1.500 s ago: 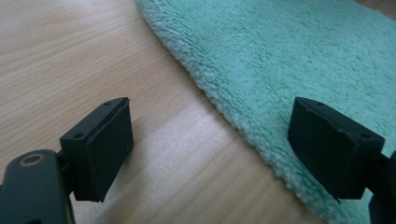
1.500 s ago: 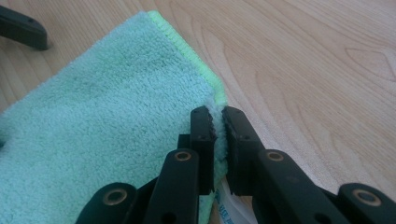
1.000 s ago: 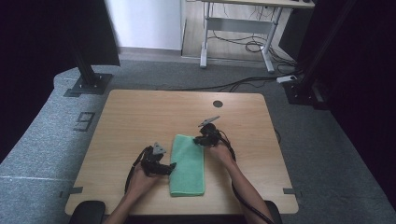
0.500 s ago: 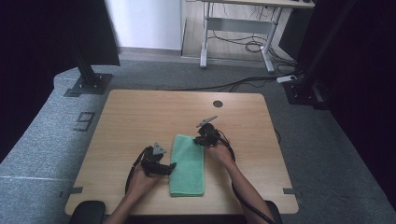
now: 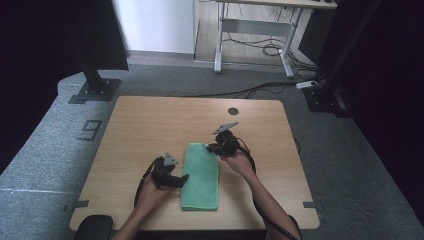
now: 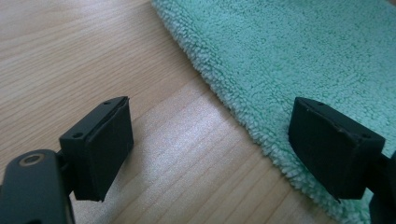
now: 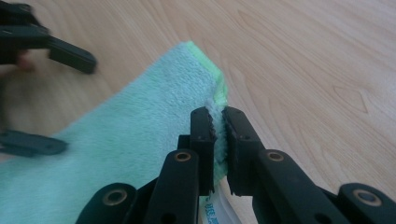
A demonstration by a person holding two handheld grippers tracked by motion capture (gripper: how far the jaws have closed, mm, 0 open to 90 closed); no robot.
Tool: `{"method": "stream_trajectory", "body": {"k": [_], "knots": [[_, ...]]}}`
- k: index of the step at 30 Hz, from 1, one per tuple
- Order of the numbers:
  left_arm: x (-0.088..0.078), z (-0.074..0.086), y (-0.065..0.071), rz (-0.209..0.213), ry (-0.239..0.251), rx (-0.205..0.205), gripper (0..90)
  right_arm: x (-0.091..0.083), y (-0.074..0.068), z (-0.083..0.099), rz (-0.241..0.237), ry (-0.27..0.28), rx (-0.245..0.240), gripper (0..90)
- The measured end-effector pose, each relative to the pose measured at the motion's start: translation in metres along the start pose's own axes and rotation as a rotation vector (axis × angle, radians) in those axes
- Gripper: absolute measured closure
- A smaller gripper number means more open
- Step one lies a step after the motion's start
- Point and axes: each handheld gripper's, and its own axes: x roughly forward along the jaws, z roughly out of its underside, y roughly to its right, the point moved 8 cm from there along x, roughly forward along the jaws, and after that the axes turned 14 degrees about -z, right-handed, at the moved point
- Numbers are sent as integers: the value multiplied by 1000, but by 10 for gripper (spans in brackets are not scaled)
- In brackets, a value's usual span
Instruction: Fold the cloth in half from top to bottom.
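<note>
On a wooden table (image 5: 150, 125), a folded green towel (image 5: 200, 175) lying flat near the front edge, long side running away from the person. At its far right corner, the right gripper (image 5: 216, 148), clenched on the towel's edge: seen from the right gripper view (image 7: 218, 122), both black jaws pinching a fold of fluffy green pile, corner raised slightly off the wood, a white label peeking out below the jaws. At the towel's left edge, about midway along, the left gripper (image 5: 183, 178), released, jaws spread wide and holding nothing. From the left gripper view (image 6: 210, 140), one jaw over bare wood, the other over the towel's fringe, edge of the cloth running between them; touching or hovering, impossible to tell. Forearms entering from the bottom of the high view, cables trailing from both tools. Beyond the table, grey carpet (image 5: 60, 150) and a desk frame (image 5: 255, 30) with loose cables.
</note>
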Motion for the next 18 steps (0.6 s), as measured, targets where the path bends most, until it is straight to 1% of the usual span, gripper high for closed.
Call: {"method": "stream_trajectory", "body": {"k": [4,9,13,14,15,16,18], "knots": [[0,0,0,-1,-1,1,140,-11,-14,-4,-22,22,-24,821],[0,0,0,-2,-2,1,140,-26,-31,-4,-42,42,-49,821],[0,0,0,-3,-2,1,140,-37,-44,1,-64,55,-58,821],[0,0,0,-3,-1,1,139,-41,-51,4,-75,61,-60,821],[0,0,0,-4,-2,1,139,-42,-54,6,-83,64,-61,821],[0,0,0,-3,-1,1,139,-42,-54,6,-83,64,-61,821],[0,0,0,-4,-2,0,139,-45,-60,10,-93,67,-65,821]]}}
